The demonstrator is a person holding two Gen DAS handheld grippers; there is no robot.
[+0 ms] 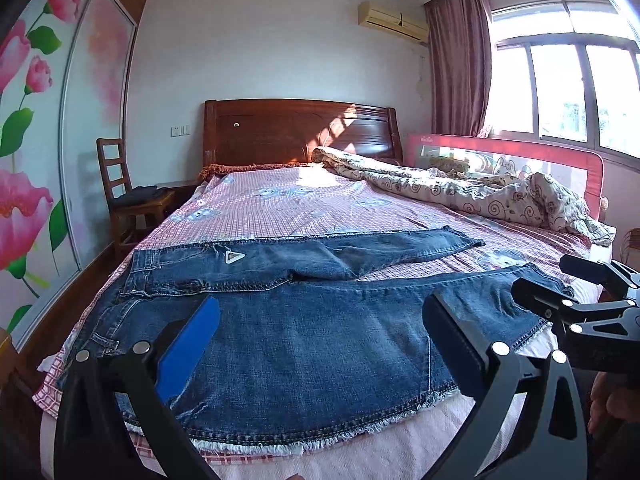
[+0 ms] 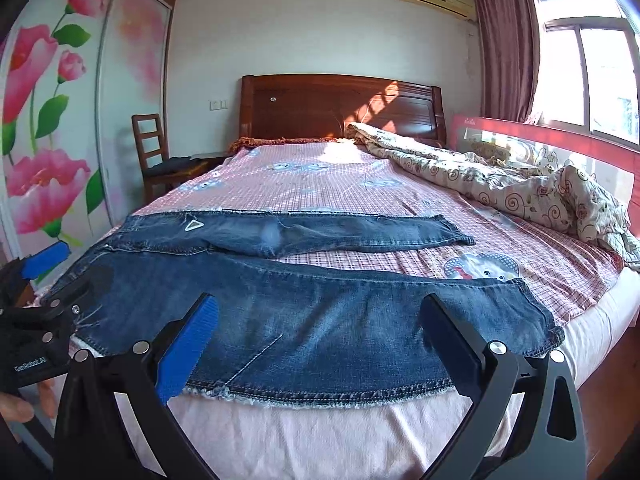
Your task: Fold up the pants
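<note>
On the bed, at the foot end, the jeans lie spread flat across the pink checked sheet. The waistband is toward 9 o'clock and the two legs run toward 3 o'clock. The near leg lies along the mattress edge and the far leg lies behind it, with a wedge of sheet showing between them.

The left gripper hovers over the hip part, its jaws spread wide, and it holds nothing. The right gripper hovers over the lower part of the near leg, also wide open and empty. In each view the other gripper appears at the side, near the cloth.

The step in hand seems to be the first fold, one leg laid over the other. To do it well, each gripper should come down on the near frayed edge and pinch only the denim, not the sheet below. The left one should take the waist side and the right one the hem side, so the cloth stays stretched between them. Both should then lift together and carry the near leg toward 12 o'clock. The crumpled quilt at 2 o'clock is well apart and should not disturb.
</note>
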